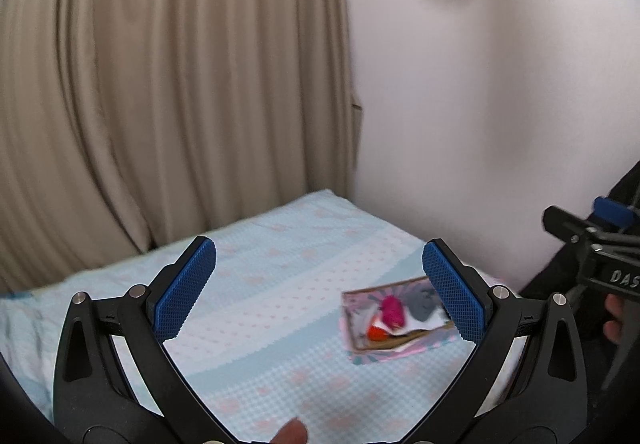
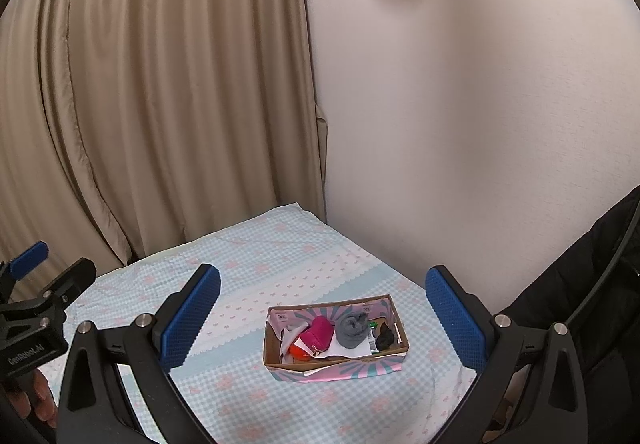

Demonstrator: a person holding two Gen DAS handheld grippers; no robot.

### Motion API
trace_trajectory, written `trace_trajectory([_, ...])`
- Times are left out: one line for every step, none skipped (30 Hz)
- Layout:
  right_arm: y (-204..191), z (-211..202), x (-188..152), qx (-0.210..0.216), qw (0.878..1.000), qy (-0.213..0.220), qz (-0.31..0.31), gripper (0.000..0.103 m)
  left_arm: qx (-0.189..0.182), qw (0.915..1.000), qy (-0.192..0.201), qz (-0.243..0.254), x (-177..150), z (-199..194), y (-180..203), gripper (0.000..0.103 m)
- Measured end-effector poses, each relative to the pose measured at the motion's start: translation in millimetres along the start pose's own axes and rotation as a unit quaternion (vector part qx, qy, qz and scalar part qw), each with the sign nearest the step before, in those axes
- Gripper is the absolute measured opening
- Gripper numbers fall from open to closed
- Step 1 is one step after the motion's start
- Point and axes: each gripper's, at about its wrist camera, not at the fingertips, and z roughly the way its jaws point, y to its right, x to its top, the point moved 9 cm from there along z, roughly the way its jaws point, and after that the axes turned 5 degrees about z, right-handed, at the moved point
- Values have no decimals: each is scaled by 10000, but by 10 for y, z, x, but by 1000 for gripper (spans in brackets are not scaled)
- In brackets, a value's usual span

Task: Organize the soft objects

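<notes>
A small open cardboard box [image 2: 280, 358] with a pink patterned lining sits on the bed; it also shows blurred in the left wrist view [image 1: 354, 340]. Inside lie a magenta soft item [image 2: 318, 332], an orange item [image 2: 299, 351], a rolled grey sock [image 2: 352, 328], a small black item [image 2: 385, 336] and white paper [image 2: 352, 351]. My right gripper [image 2: 322, 320] is open and empty, raised above the bed in front of the box. My left gripper [image 1: 320, 292] is open and empty, raised to the left of the box.
The bed carries a light blue checked sheet [image 2: 248, 284] with pink flowers. A beige curtain [image 2: 160, 84] hangs behind on the left, a white wall [image 2: 480, 104] on the right. A dark garment [image 2: 580, 284] sits at the right edge.
</notes>
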Motion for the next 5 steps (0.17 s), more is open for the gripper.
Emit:
trace_trajectory([0, 2, -1, -4, 10000, -5, 1, 102, 4, 10000, 27, 42, 7, 0, 8, 103])
trace_trajectory([0, 8, -2, -11, 10000, -10, -5, 102, -5, 9999, 68, 80, 12, -1, 18, 103])
trace_trajectory([-1, 15, -3, -12, 10000, -21, -9, 102, -8, 9999, 107, 99, 14, -4, 23, 103])
trace_trajectory([-5, 18, -9, -15, 10000, -32, -6, 102, -6, 9998, 148, 99, 17, -7, 22, 103])
trace_trajectory([-4, 29, -13, -13, 10000, -48, 3, 102, -65, 9998, 146, 87, 17, 4, 27, 103])
